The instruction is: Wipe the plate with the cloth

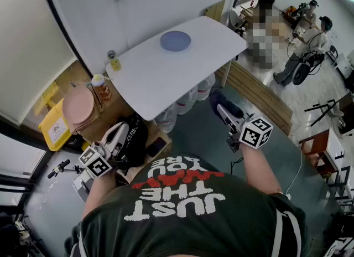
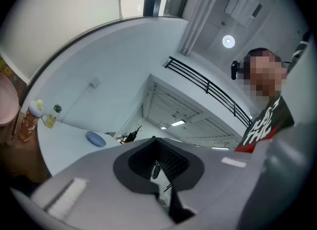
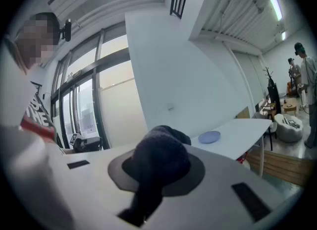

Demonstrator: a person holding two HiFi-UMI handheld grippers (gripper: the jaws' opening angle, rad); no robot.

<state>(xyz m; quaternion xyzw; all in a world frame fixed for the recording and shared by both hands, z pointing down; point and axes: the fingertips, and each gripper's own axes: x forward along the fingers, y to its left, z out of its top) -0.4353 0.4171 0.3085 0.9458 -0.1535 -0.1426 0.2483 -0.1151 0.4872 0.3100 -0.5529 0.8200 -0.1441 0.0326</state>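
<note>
- Right gripper (image 1: 224,112): jaws clenched on dark cloth (image 3: 161,164), likely readied for wiping.
- Left gripper (image 1: 117,134): jaws pressed together, empty, near left.
- Blue plate (image 1: 175,40): far on white desk (image 1: 166,78), well apart from both.

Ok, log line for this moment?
stage: pre-wipe | right gripper: fingers shut on cloth | left gripper: shut, empty | plate: on table, untouched

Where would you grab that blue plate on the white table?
Probably the near rim of the plate, coming in low over the table edge with the left hand-held gripper: it lies flat, so only the rim offers a hold.
</note>
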